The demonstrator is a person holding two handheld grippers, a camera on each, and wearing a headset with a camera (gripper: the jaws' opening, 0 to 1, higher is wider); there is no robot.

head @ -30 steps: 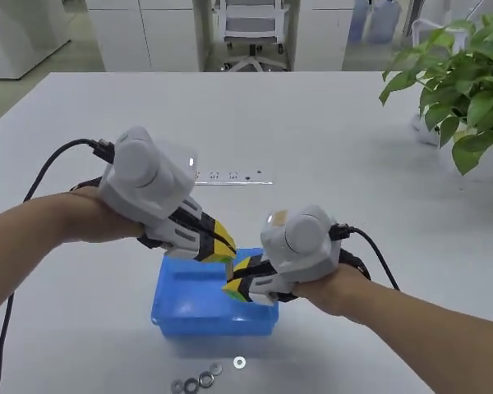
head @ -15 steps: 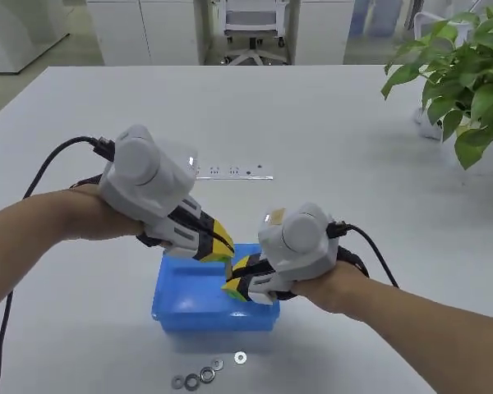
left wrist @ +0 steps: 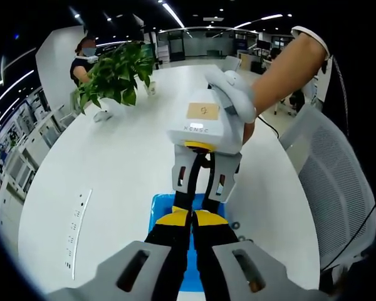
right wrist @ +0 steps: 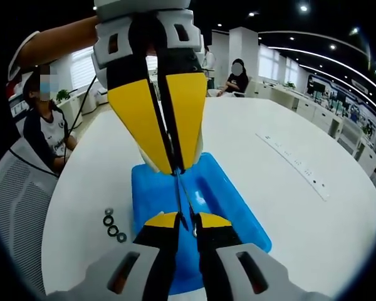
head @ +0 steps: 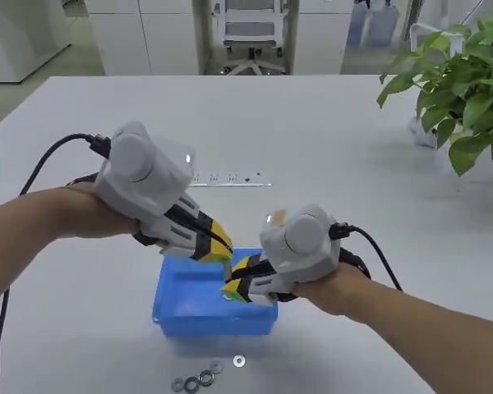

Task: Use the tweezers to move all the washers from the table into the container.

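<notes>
The blue container [head: 189, 308] sits on the white table near its front edge. Several washers [head: 205, 377] lie in a loose row just in front of it, also seen as washers [right wrist: 113, 227] left of the container [right wrist: 225, 207]. Above the container my left gripper [head: 222, 249] and right gripper [head: 234, 287] point at each other, tips almost touching. In the right gripper view thin metal tweezers [right wrist: 178, 194] run from the left gripper [right wrist: 173, 166], shut on their upper end, down between the jaws of my right gripper [right wrist: 180, 221], which is shut on them.
A flush power strip [head: 230, 177] lies in the table middle beyond the grippers. A potted plant [head: 464, 90] stands at the far right. An office chair [head: 251, 25] is behind the table's far edge. Black cables trail from both grippers.
The picture shifts a little with the head. Both grippers keep the same pose over the container and the washers lie where they were.
</notes>
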